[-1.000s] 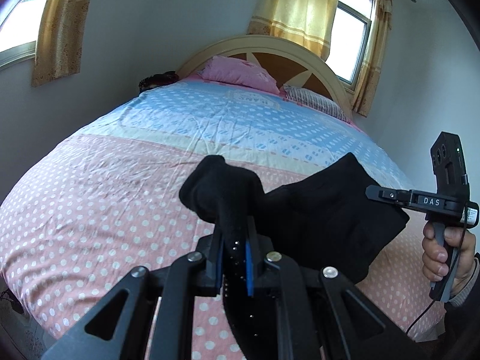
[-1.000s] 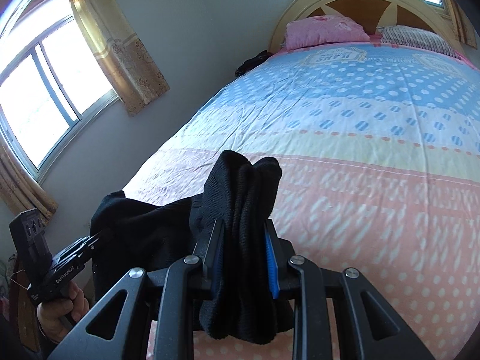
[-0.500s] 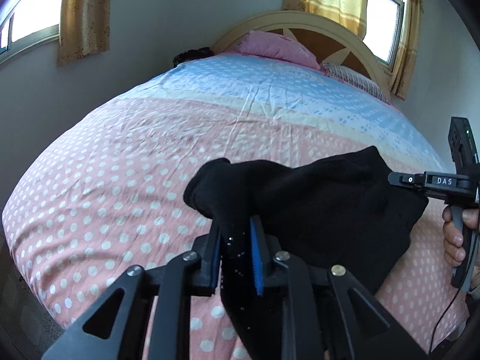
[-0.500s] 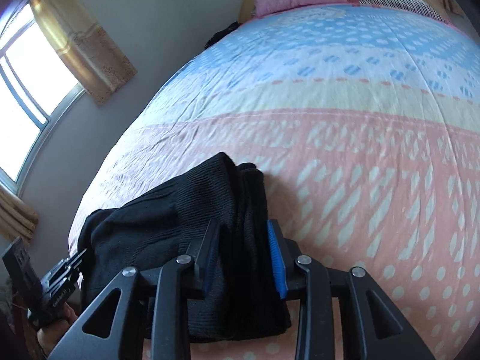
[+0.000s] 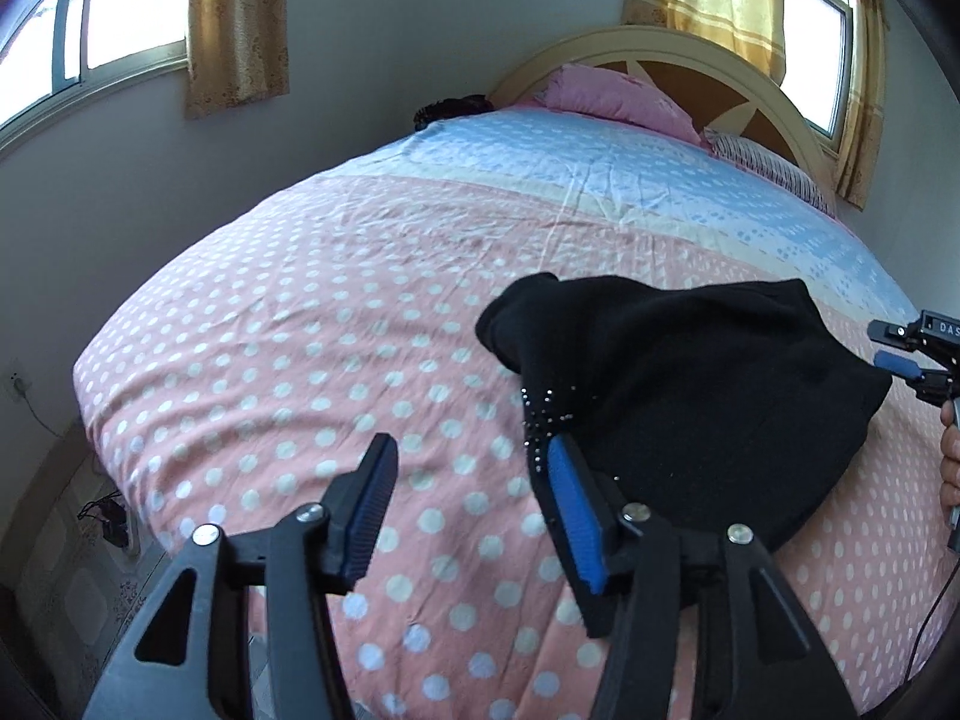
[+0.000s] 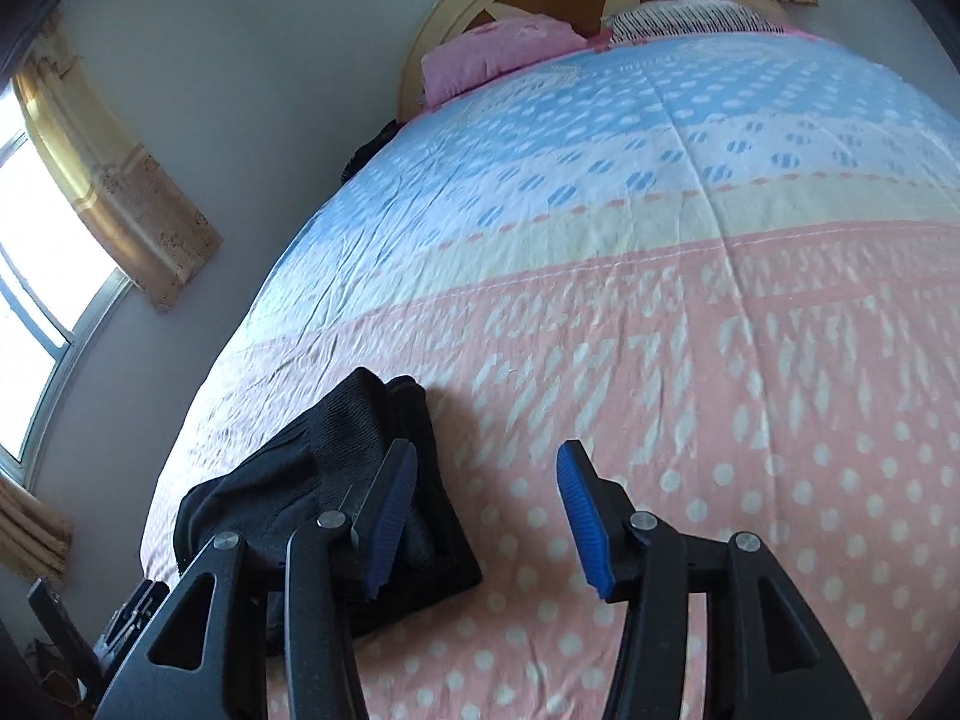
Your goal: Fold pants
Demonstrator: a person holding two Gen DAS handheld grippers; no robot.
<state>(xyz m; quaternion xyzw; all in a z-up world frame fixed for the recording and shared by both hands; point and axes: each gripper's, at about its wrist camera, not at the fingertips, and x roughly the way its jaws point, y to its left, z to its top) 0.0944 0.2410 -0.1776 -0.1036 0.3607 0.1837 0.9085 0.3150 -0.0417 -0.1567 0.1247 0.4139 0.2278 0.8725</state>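
The black pants (image 5: 690, 384) lie folded in a bundle on the pink dotted bedspread (image 5: 312, 348). In the right wrist view they lie at the lower left (image 6: 324, 480). My left gripper (image 5: 465, 510) is open and empty, just left of the pants, its right pad beside the beaded edge. My right gripper (image 6: 486, 516) is open and empty, just right of the pants, its left finger over their edge. It also shows at the right edge of the left wrist view (image 5: 912, 354).
The bed runs back to a wooden headboard (image 5: 648, 60) with a pink pillow (image 5: 618, 102) and a striped pillow (image 6: 684, 15). A dark item (image 5: 450, 111) lies by the wall. Curtained windows (image 5: 234, 18) flank the bed. The bed's near left edge (image 5: 108, 456) drops to the floor.
Both grippers were shut on the pants and held them up. The pants came down onto the bed, and both grippers have opened and let go.
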